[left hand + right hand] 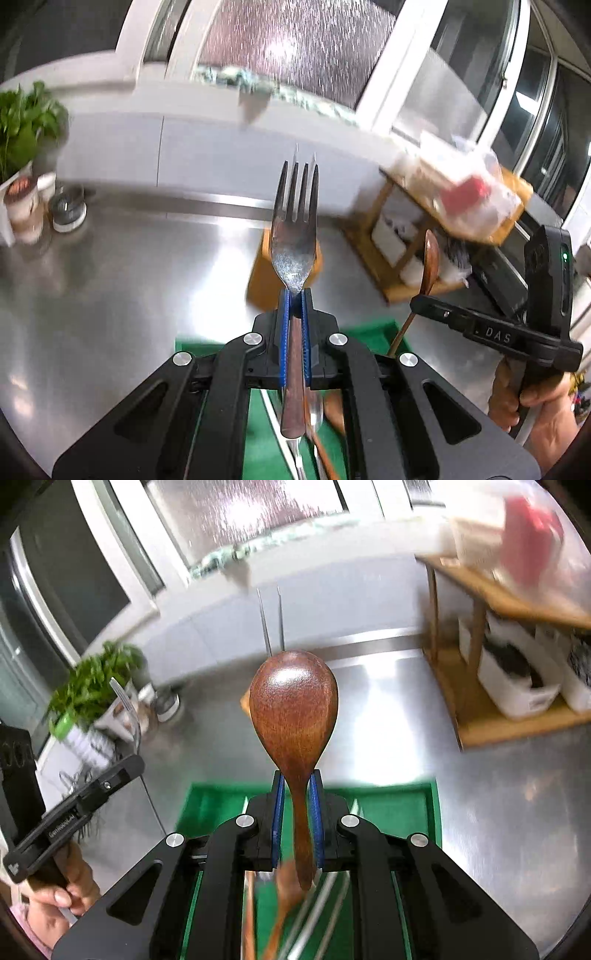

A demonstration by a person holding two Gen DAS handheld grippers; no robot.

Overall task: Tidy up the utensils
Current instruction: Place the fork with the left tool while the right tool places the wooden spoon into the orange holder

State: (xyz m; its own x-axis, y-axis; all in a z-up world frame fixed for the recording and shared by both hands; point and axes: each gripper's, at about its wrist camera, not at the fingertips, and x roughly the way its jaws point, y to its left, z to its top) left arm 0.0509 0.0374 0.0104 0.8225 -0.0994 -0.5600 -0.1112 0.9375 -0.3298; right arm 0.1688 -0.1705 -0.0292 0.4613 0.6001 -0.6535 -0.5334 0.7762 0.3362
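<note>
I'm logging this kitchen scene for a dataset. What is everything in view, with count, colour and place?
fork: one, metal head with brown handle, held in the left gripper
wooden spoon: one, dark brown, held in the right gripper
tray: one, green, on the counter below both grippers, holding more utensils, blurred
counter: one, steel
wooden block: one, tan, behind the fork
wooden shelf: one, tan, right side, holding white bins
plant: one, green, left
hands: two, gripping the handles
</note>
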